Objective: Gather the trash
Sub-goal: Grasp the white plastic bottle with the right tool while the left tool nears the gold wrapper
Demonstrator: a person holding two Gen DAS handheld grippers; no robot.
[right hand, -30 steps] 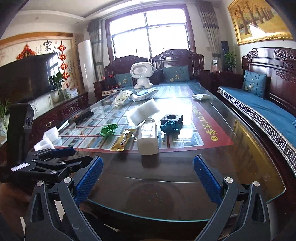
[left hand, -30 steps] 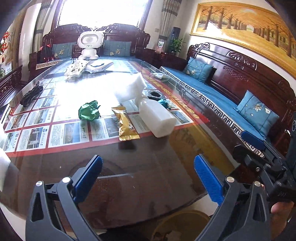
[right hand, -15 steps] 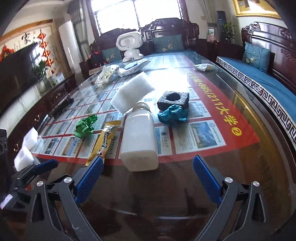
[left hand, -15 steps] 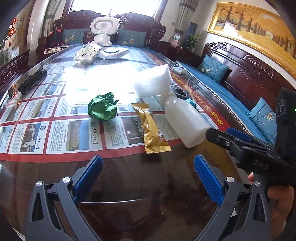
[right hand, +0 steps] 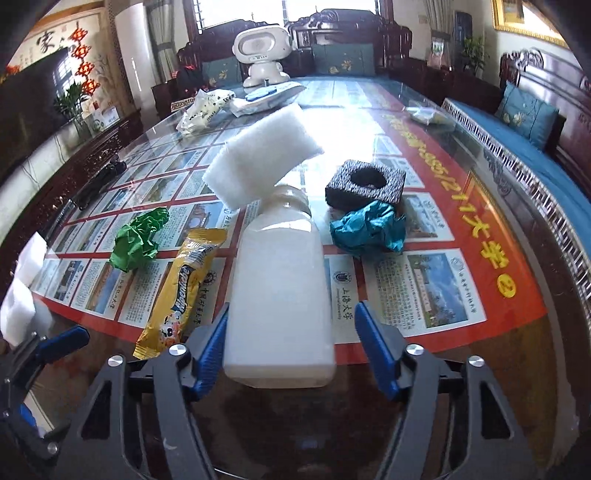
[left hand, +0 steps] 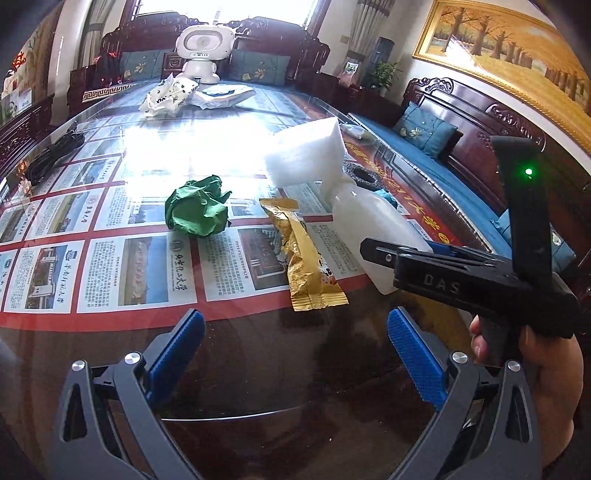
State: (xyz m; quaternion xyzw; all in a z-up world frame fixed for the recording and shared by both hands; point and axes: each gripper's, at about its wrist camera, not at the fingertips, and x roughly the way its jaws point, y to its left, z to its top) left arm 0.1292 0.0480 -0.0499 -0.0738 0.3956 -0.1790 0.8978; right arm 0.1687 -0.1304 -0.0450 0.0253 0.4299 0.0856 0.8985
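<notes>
Right gripper [right hand: 290, 341] is open w/ its blue fingers on both sides of the white bottle [right hand: 280, 295], which lies on the glass table [right hand: 480, 369]; left finger touches or nearly touches it, right one apart. Left gripper [left hand: 295, 352] is open over bare table, holding nothing. Farther: gold wrapper [right hand: 181, 288] just left of bottle, green paper ball [right hand: 140, 240], teal paper ball [right hand: 369, 229] against a black foam block [right hand: 365, 184], white foam pad [right hand: 262, 162] leaning at bottle neck.

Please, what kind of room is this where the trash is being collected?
Most likely a home living room: carved dark wooden sofas with blue cushions surround a long glass-topped table, a large framed landscape painting hangs on the wall, and curtained windows stand behind.
</notes>
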